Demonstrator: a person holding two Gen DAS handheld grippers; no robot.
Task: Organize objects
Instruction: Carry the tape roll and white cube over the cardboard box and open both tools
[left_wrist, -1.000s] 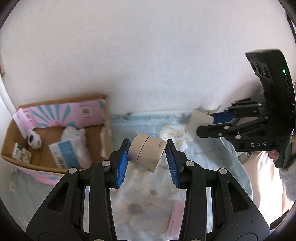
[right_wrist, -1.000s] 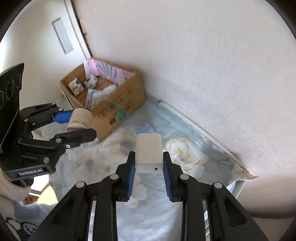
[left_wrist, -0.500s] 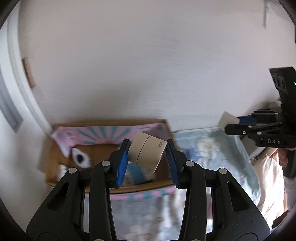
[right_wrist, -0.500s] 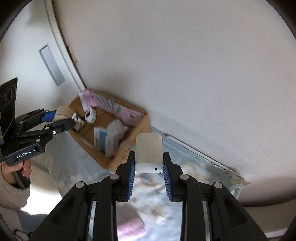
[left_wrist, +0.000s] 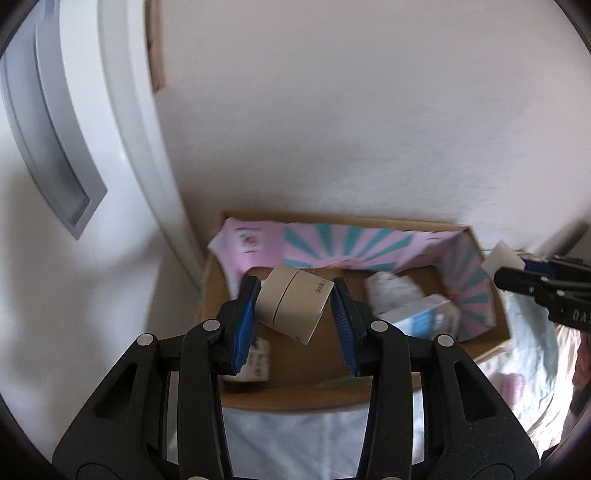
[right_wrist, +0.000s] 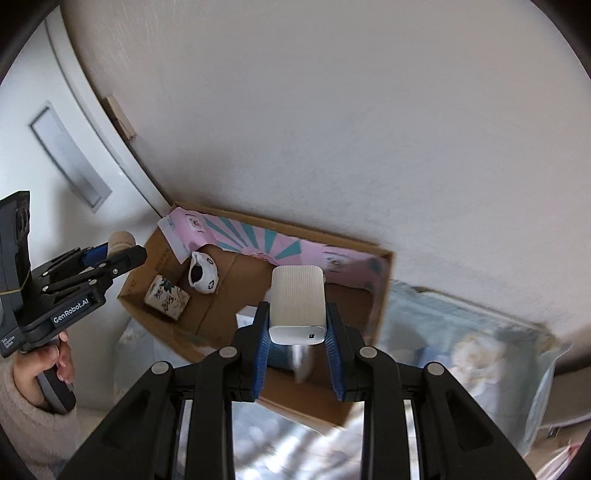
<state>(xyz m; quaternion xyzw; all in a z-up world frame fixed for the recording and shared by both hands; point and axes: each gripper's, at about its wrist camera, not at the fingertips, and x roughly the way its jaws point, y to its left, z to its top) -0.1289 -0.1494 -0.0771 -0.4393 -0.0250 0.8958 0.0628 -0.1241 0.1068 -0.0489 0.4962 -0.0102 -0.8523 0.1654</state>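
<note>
Left wrist view is showing the left gripper (left_wrist: 295, 314) clamping a beige round jar (left_wrist: 293, 308) by its two flat ends, so the jar's axis is running across from pad to pad, tilted a little, and the jar is hanging directly over the open cardboard box (left_wrist: 369, 384) against the wall. Below it the brown box floor is looking mostly bare, with a small patterned carton (left_wrist: 255, 363) to the left and white and blue packets (left_wrist: 417, 315) to the right.

In the right wrist view the right gripper (right_wrist: 297, 332) is squeezing a white ribbed device (right_wrist: 297, 301) by its long sides, its long axis pointing away along the fingers (right_wrist: 334, 354). It is sitting over the box's near-right part, above more packets, while the other gripper is hovering at the far-left corner beside the small white pouch (right_wrist: 202, 273). Each load is therefore already above the box; judging from this, a straight lowering and letting go is what each needs.
</note>
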